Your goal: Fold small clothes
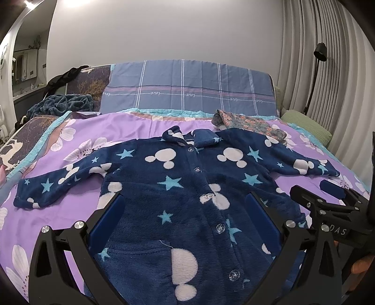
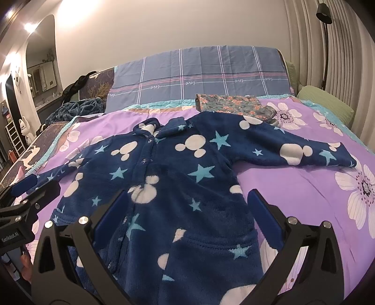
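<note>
A small navy fleece pajama top (image 1: 187,187) with white mouse heads and blue stars lies flat, front up and buttoned, both sleeves spread out, on the purple flowered bedsheet (image 1: 77,206). My left gripper (image 1: 185,199) hovers open above its lower front, holding nothing. My right gripper (image 2: 185,197) is open above the garment's right lower part (image 2: 187,187), holding nothing. The right gripper also shows at the right edge of the left wrist view (image 1: 332,192). The left gripper shows at the left edge of the right wrist view (image 2: 30,185).
A folded floral garment (image 2: 232,105) lies behind the collar. A blue checked pillow cover (image 2: 199,75) stands at the headboard. A crumpled blue blanket (image 1: 63,103) sits at the left. A green pillow (image 2: 328,103) and a floor lamp (image 2: 324,14) stand at the right.
</note>
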Demonstrator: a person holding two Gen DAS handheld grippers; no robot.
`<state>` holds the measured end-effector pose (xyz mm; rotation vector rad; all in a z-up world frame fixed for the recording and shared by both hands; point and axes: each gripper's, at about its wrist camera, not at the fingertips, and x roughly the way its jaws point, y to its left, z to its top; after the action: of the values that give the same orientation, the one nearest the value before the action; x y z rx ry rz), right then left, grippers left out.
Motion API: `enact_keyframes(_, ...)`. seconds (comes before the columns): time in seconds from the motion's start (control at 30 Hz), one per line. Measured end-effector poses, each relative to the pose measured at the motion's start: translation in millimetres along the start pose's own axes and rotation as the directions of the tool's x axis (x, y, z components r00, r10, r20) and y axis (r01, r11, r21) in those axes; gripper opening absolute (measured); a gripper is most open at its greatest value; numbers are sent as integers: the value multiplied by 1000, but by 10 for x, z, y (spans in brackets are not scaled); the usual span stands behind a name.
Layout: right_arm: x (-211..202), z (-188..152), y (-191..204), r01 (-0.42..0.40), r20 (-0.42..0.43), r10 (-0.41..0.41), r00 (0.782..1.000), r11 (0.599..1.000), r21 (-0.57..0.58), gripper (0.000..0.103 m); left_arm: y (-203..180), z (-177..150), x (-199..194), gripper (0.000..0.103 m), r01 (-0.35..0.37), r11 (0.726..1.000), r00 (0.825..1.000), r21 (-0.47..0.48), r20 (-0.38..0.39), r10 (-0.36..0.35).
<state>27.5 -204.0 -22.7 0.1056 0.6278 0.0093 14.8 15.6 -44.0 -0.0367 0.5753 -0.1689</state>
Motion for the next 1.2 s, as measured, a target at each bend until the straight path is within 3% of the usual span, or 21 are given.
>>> enact_keyframes(0.53, 104, 75, 85, 20, -13, -20, 1000, 1000, -15, 101, 198, -25, 132, 102, 16, 999, 999, -39, -30, -17)
enact_keyframes(0.73, 171, 82, 111, 23, -28, -24, 999, 999, -24, 101, 440, -54, 218, 102, 24, 995, 999, -95, -43, -28)
enact_keyframes(0.87, 210, 89, 111, 30, -33, -31, 999, 999, -30, 101, 905, -140, 381, 78, 50, 975, 993, -215, -92, -71)
enact_keyframes(1.0, 303, 95, 105, 39, -55, -40, 998, 999, -31, 101, 1578, -293, 516, 54, 52, 912, 987, -407, -118, -108)
enact_keyframes(1.03, 327, 96, 108, 39, -60, -41, 997, 999, -33, 101, 1752, -335, 531, 54, 40, 892, 988, -450, -118, -104)
enact_keyframes(1.13, 377, 95, 130, 40, -67, -43, 997, 998, -45, 101, 2347, -480, 546, 54, -28, 812, 991, -583, -121, -52)
enact_keyframes(1.2, 422, 96, 151, 42, -74, -46, 996, 998, -54, 101, 2806, -601, 520, 55, -81, 731, 993, -678, -119, -1)
